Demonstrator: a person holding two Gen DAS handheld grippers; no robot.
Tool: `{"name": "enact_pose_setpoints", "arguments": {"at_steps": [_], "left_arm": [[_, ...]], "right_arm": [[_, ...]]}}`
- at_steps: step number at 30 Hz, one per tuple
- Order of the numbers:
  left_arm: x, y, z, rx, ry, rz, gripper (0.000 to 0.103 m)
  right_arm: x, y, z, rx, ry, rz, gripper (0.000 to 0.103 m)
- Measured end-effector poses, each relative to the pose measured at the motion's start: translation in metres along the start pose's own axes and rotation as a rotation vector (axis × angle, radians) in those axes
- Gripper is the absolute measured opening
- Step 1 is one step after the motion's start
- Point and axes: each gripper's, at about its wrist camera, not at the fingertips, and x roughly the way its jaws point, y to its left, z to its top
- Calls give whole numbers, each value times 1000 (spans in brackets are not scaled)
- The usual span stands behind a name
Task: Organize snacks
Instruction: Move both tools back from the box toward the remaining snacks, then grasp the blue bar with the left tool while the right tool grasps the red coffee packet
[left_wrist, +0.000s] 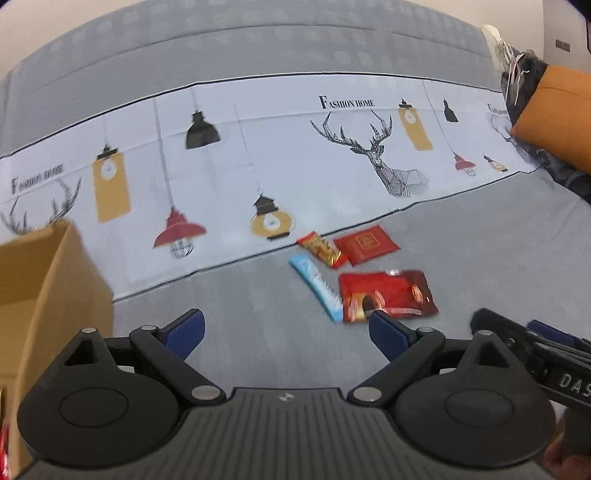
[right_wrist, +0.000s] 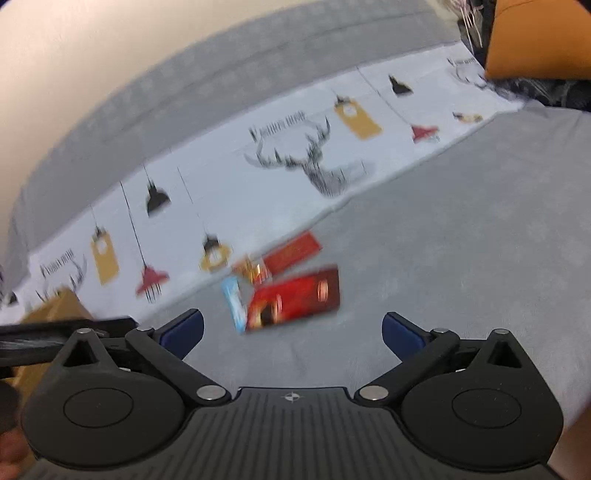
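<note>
Several snack packs lie together on the grey sofa seat. They are a large red pack (left_wrist: 388, 294) (right_wrist: 295, 297), a light blue bar (left_wrist: 316, 285) (right_wrist: 234, 301), a small orange-red pack (left_wrist: 322, 249) (right_wrist: 251, 272) and a flat red pack (left_wrist: 366, 243) (right_wrist: 292, 251). My left gripper (left_wrist: 286, 334) is open and empty, just short of the snacks. My right gripper (right_wrist: 293, 332) is open and empty, close in front of the large red pack; it also shows at the right edge of the left wrist view (left_wrist: 532, 343). A cardboard box (left_wrist: 40, 295) (right_wrist: 55, 308) stands to the left.
A white cloth (left_wrist: 258, 158) (right_wrist: 229, 192) printed with lamps and deer heads lies behind the snacks. An orange cushion (left_wrist: 554, 114) (right_wrist: 535, 37) and dark fabric sit at the far right. The sofa back rises behind the cloth.
</note>
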Motion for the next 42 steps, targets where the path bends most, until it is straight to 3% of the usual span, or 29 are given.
{"name": "enact_pose_setpoints", "arguments": {"at_steps": [4, 8, 14, 21, 24, 27, 29, 33, 36, 39, 42], "left_arm": [[30, -8, 12, -35, 54, -20, 98], [56, -19, 11, -58, 110, -44, 96], [90, -21, 13, -138, 144, -41, 92], [118, -17, 23, -161, 139, -21, 91], [128, -20, 25, -172, 138, -19, 91], [134, -21, 22, -166, 94, 27, 76], [135, -20, 19, -163, 76, 71, 76], [141, -13, 18, -158, 78, 13, 75], [149, -8, 21, -137, 66, 17, 75], [160, -5, 20, -144, 83, -18, 74], [167, -7, 14, -102, 91, 3, 71]], "right_arm": [[25, -17, 12, -8, 14, -36, 102], [39, -33, 20, 75, 13, -40, 102], [72, -25, 17, 63, 41, -30, 102], [111, -33, 19, 63, 73, -36, 102], [125, -37, 24, 6, 86, -15, 102], [136, -53, 23, -2, 86, 30, 102], [136, -60, 22, -19, 65, 65, 102], [138, -72, 28, 35, 61, 125, 102], [143, -71, 31, 25, 74, 147, 97], [148, -68, 36, 24, 119, 175, 76], [147, -65, 38, -9, 155, 159, 72]]}}
